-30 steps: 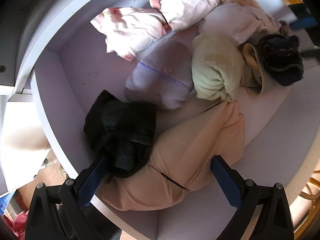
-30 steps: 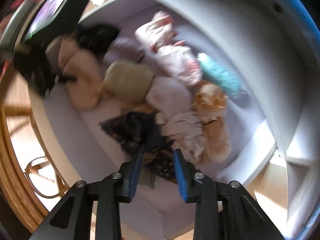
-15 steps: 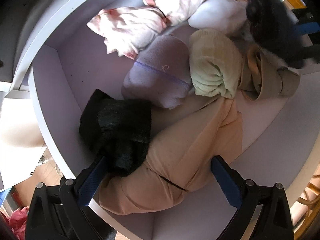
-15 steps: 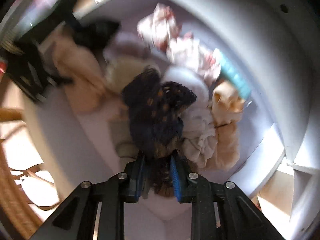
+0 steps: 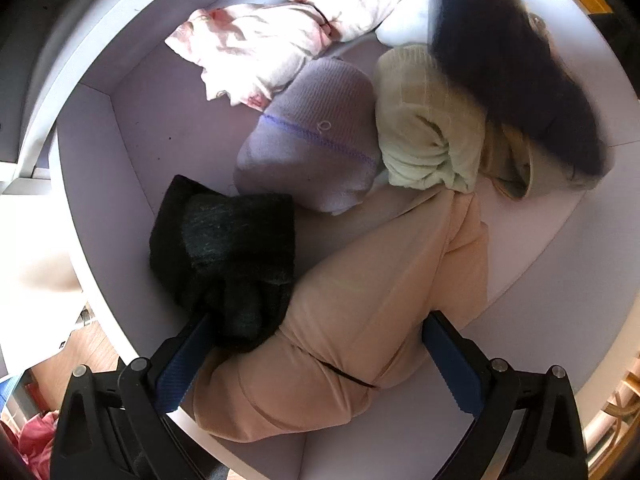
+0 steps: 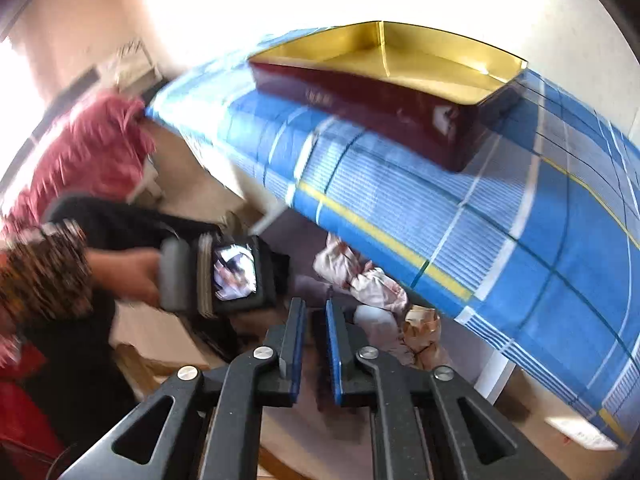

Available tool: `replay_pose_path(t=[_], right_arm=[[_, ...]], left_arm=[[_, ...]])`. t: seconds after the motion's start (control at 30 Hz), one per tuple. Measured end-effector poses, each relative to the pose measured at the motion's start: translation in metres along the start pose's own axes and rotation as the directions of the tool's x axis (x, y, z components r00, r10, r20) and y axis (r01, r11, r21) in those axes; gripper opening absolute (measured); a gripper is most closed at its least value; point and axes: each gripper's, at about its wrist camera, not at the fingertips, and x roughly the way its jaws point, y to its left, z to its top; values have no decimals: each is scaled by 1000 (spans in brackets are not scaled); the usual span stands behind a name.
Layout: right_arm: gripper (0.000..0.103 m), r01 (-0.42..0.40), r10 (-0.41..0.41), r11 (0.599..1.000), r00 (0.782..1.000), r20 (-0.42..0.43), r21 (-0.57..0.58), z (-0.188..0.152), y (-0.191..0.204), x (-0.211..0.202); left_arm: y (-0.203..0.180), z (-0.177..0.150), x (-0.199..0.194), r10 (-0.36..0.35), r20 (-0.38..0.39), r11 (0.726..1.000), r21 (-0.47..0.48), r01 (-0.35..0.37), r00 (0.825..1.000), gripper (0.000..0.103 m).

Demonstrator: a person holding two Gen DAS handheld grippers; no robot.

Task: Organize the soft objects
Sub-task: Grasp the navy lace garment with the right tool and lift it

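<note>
In the left wrist view my left gripper (image 5: pixel 316 356) is open, its fingers either side of a peach garment (image 5: pixel 360 312) in a white drawer (image 5: pixel 104 208). A black knit (image 5: pixel 228 248), a lilac knit (image 5: pixel 316 140), a cream knit (image 5: pixel 424 128) and pink floral clothes (image 5: pixel 256 48) lie in the drawer. A dark patterned knit (image 5: pixel 512 76) hangs blurred above the far right. In the right wrist view my right gripper (image 6: pixel 316 344) is shut, with dark fabric (image 6: pixel 320 360) between its pads, lifted out of the drawer.
A blue checked cloth (image 6: pixel 460 208) covers a surface above the drawer, with a maroon box (image 6: pixel 380 100) with a gold inside on it. The person's hand holds the left gripper (image 6: pixel 224 272). Pink fabric (image 6: pixel 88 152) lies at the left.
My right gripper closed on the dark patterned knit and lifted it up out of the drawer. The left gripper stayed open over the peach garment.
</note>
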Motion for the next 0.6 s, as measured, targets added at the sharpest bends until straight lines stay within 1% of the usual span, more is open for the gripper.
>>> replay_pose_path(t=[0.03, 0.07, 0.1, 0.13, 0.17, 0.2, 0.23, 0.27, 0.3, 0.33, 0.4, 0.47, 0.5, 0.57, 0.6], right_arm=[[10, -13, 13, 1000, 1000, -17, 8, 3, -1, -1], [10, 11, -11, 1000, 999, -43, -6, 3, 0, 1], [15, 59, -61, 998, 995, -75, -33, 2, 2, 8], [29, 96, -103, 993, 987, -122, -62, 0, 4, 18], [34, 120, -135, 989, 972, -192, -87, -5, 3, 36], [36, 136, -155, 986, 959, -236, -95, -9, 3, 50], [36, 141, -164, 985, 944, -286, -98, -15, 1, 68], [36, 139, -166, 985, 924, -345, -103, -22, -1, 91], [36, 148, -178, 983, 906, -384, -105, -29, -4, 107], [36, 166, -196, 980, 883, -427, -107, -41, -9, 129], [36, 158, -181, 983, 866, -466, -88, -46, -10, 157], [36, 141, -147, 989, 861, -487, -49, -46, -18, 170], [36, 141, -145, 989, 858, -492, -45, -49, -18, 180], [35, 177, -190, 981, 843, -504, -75, -54, -18, 199], [28, 184, -201, 979, 835, -513, -84, -58, -18, 205]], left_arm=[[2, 1, 1, -1, -1, 1000, -1, 1, 1000, 103], [2, 1, 2, -2, -2, 1000, -2, 2, 1000, 103], [3, 2, 0, -2, -3, 1000, -6, 2, 1000, 103], [4, 3, 2, -4, -4, 1000, -12, 4, 1000, 103], [5, 2, 2, -6, -5, 1000, -17, 6, 1000, 103], [5, 2, 3, -8, -6, 1000, -23, 8, 1000, 103], [5, 2, 4, -10, -7, 1000, -27, 10, 1000, 103], [5, 2, 4, -9, -6, 1000, -29, 9, 1000, 103], [4, 2, 6, -8, -5, 1000, -30, 8, 1000, 103], [4, 2, 7, -9, -5, 999, -33, 9, 1000, 103], [4, 2, 11, -14, -9, 999, -38, 14, 1000, 103], [4, 2, 14, -17, -10, 999, -42, 16, 1000, 103], [3, 2, 16, -17, -10, 999, -43, 17, 1000, 103], [4, 3, 19, -18, -9, 999, -47, 18, 1000, 103], [4, 2, 17, -18, -6, 999, -49, 18, 1000, 103]])
